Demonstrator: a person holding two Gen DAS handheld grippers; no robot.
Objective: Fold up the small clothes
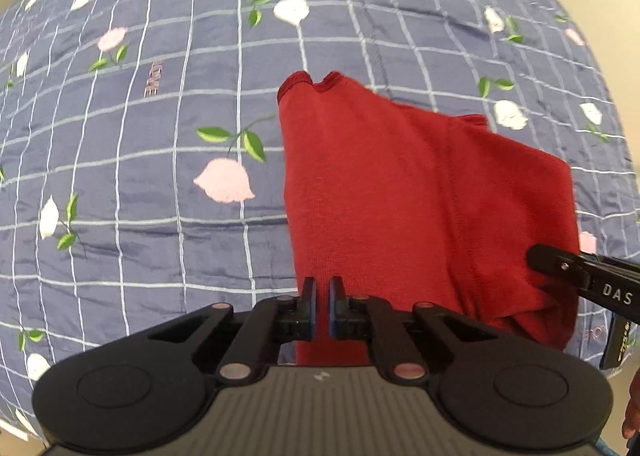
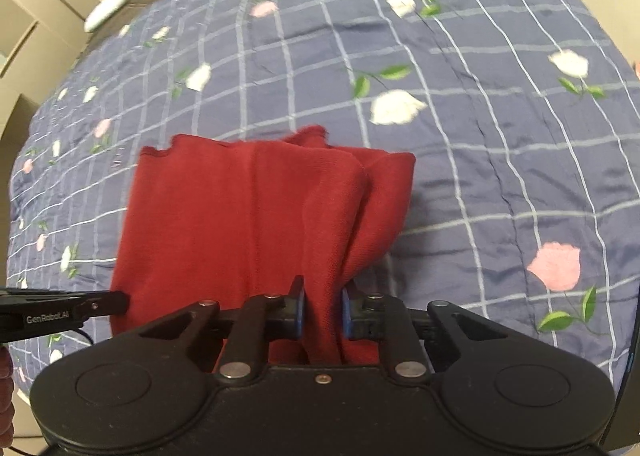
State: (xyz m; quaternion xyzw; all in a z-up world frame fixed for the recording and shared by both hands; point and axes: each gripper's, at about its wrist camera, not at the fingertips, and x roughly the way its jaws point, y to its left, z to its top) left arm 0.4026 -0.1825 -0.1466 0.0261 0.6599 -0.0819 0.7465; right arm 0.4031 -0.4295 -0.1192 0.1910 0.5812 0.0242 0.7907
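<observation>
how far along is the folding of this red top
Partway. The red garment already lies doubled in layers on the quilt. In hand: the right gripper pinches a bunched fold, and the left gripper is nearly shut on the near edge. Left: the right side is bunched and needs flattening and a final fold.

Matt knit garment (image 2: 256,216) (sheeny quilt (image 2: 480,96))

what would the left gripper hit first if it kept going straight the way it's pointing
Most likely the red garment: the left gripper has its fingers nearly shut around the cloth's near edge, and the fabric stretches ahead of them. Past that lies the floral quilt. Depth is hard to judge.
</observation>
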